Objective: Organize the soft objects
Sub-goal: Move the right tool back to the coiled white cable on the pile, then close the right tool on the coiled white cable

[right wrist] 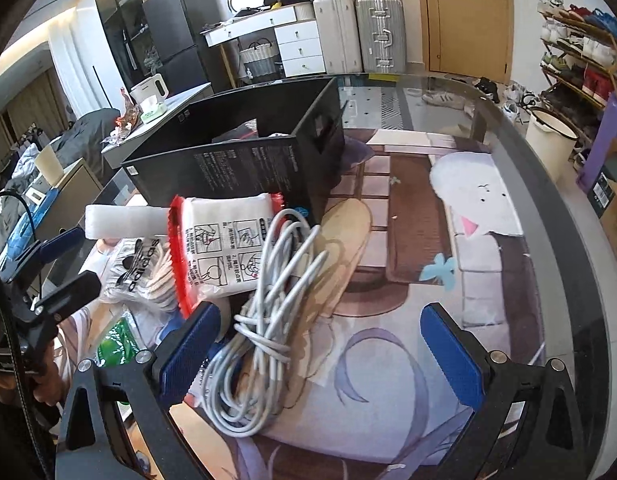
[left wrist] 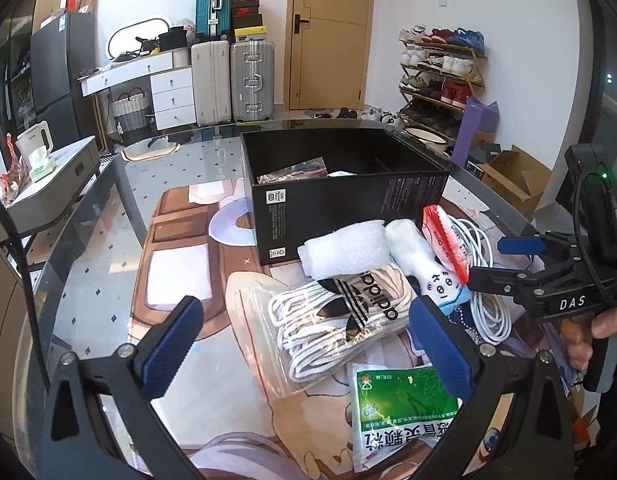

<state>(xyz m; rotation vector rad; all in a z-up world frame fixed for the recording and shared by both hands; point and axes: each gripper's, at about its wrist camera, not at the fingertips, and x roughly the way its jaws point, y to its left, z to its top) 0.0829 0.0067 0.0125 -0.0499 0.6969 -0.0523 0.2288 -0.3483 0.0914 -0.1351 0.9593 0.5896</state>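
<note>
An open black box (left wrist: pixel 344 196) stands on the glass table, with a plastic packet inside. In front of it lie a white foam roll (left wrist: pixel 344 254), a bagged pair of white adidas socks (left wrist: pixel 340 320), a small white plush (left wrist: pixel 424 268), a red-edged white packet (left wrist: pixel 448 240), a coiled white cable (left wrist: pixel 484 280) and a green sachet (left wrist: pixel 400 404). My left gripper (left wrist: pixel 304 344) is open above the socks, empty. My right gripper (right wrist: pixel 320 352) is open over the cable (right wrist: pixel 268 320), empty; the packet (right wrist: pixel 224 252) and box (right wrist: pixel 244 160) lie beyond. It also shows in the left wrist view (left wrist: pixel 504 260).
A printed mat (right wrist: pixel 408 260) covers the table under the glass. The table's curved edge (right wrist: pixel 548 208) runs at the right. Suitcases (left wrist: pixel 232 80), a white desk, a shoe rack (left wrist: pixel 440 76) and cardboard boxes stand on the floor beyond.
</note>
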